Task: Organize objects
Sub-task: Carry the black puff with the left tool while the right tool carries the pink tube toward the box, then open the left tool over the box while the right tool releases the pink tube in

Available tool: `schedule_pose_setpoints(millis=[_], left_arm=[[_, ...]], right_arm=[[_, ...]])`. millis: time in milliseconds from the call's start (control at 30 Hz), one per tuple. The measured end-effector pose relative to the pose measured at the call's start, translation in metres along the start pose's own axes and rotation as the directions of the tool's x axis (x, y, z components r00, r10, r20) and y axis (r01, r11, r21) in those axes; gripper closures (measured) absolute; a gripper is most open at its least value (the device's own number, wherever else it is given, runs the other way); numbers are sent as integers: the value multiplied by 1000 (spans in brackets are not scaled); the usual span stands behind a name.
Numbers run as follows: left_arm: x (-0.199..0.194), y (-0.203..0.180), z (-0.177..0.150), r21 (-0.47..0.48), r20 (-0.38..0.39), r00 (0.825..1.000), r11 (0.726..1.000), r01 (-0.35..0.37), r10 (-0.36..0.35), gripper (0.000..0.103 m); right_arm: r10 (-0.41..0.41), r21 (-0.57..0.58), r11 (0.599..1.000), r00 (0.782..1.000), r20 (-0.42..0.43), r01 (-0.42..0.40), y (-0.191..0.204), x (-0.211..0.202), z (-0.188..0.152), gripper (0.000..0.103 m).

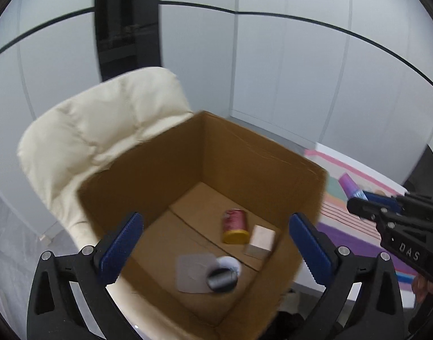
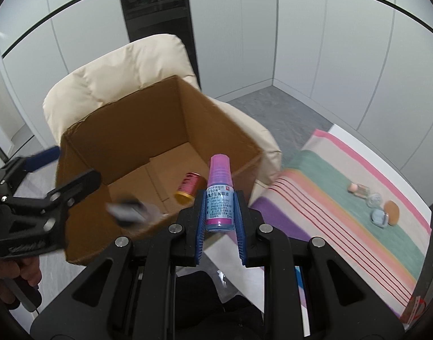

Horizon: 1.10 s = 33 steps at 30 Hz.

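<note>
Striped cloth on table; cardboard box on cream chair.

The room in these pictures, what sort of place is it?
Probably an office or studio room, not a home: plain grey wall panels, a cream padded chair bearing a cardboard box, and a table with a striped cloth.

Cream padded chair — grey panelled walls, dark doorway behind.

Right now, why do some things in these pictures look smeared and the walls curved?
Left wrist view: fisheye lens bows the wall lines; the grey spool in the cardboard box is motion-smeared. Right wrist view: same bowing; that grey spool streaks, while the held purple bottle stays sharp.
</note>
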<state>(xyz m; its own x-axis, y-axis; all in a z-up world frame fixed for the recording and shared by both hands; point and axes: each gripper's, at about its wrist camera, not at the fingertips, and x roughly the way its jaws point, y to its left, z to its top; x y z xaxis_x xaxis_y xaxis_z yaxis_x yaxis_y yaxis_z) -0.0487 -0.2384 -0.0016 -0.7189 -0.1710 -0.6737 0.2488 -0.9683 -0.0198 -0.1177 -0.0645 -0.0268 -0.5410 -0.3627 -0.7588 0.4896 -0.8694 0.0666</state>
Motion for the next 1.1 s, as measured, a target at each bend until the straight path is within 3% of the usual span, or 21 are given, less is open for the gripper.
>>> schedule_pose_setpoints(millis=[200, 667, 700, 733, 800, 900, 1100], left_arm=[[0, 33, -4, -62, -27, 999, 998, -22, 21, 0], [-14, 79, -17, -100, -34, 996, 992, -82, 79, 0], [-15, 81, -17, -104, -33, 996, 991, -87, 84, 0], [-15, 82, -17, -107, -33, 995, 990, -92, 89, 0], [-14, 82, -17, -108, -34, 995, 990, -93, 89, 0], [-12, 80, -17, -104, -37, 995, 990, -94, 91, 0], [-8, 65, -12, -92, -32, 996, 992, -87, 85, 0]], right_arm=[[35, -47, 998, 999, -6, -35, 30, 8, 5, 83], [104, -127, 986, 994, -32, -107, 90, 29, 13, 81], [105, -128, 986, 994, -34, -109, 91, 29, 13, 70], [106, -126, 986, 994, -34, -110, 92, 30, 13, 53], [105, -107, 988, 994, -23, -107, 90, 29, 12, 37], [102, -79, 992, 995, -11, -103, 85, 28, 14, 33], [88, -25, 996, 996, -18, -89, 67, 27, 13, 13]])
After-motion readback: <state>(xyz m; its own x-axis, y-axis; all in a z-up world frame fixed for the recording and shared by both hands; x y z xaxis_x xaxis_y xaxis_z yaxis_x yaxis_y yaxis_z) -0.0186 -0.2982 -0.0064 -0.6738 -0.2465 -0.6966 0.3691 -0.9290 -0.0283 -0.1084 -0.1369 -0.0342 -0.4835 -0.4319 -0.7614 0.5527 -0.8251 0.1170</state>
